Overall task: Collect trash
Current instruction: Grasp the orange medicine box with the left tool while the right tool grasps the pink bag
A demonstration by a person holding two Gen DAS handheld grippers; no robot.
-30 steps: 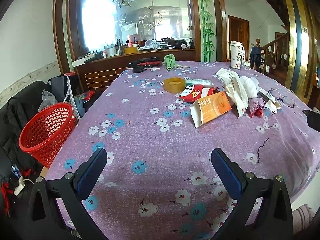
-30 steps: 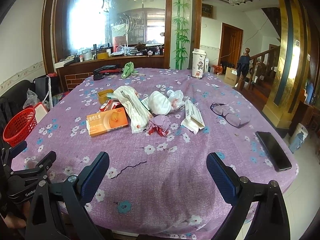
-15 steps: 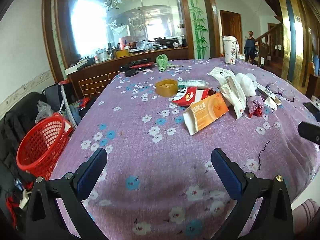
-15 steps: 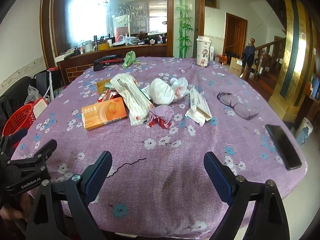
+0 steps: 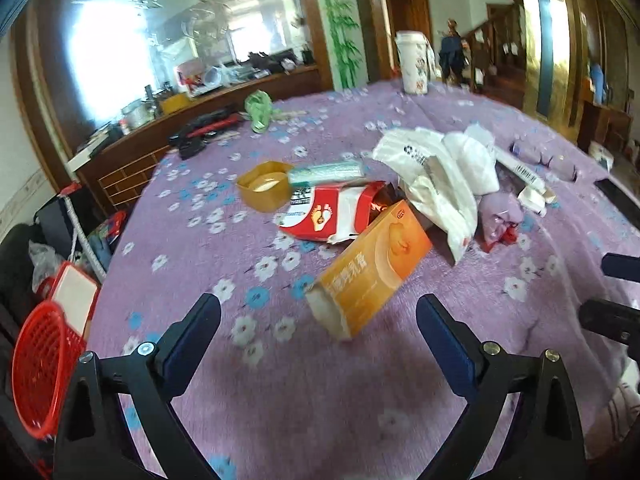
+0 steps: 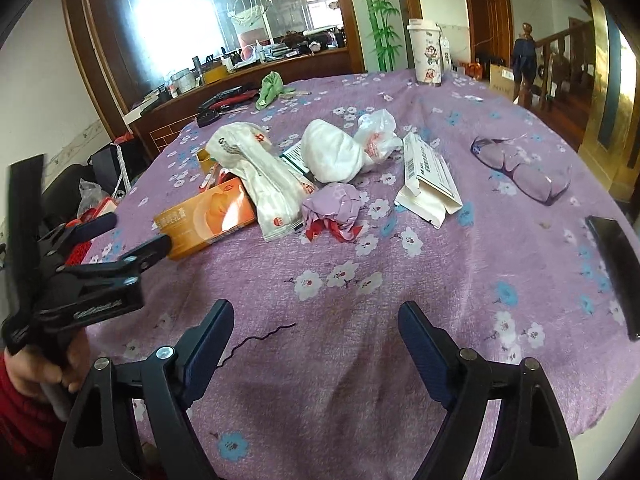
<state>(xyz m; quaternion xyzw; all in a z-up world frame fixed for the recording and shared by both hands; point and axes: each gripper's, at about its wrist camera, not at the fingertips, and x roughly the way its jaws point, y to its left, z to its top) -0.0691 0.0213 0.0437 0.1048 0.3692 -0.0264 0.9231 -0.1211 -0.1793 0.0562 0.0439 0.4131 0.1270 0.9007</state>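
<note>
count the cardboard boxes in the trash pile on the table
3: orange box nearest the left gripper, red-and-white box behind it, flattened white box on the pile's right side. Others may hide under the bags.

I count one orange cardboard box (image 5: 374, 266), one red-and-white carton (image 5: 332, 212), two white plastic bags (image 6: 256, 168), and one red mesh basket (image 5: 44, 368).
</note>
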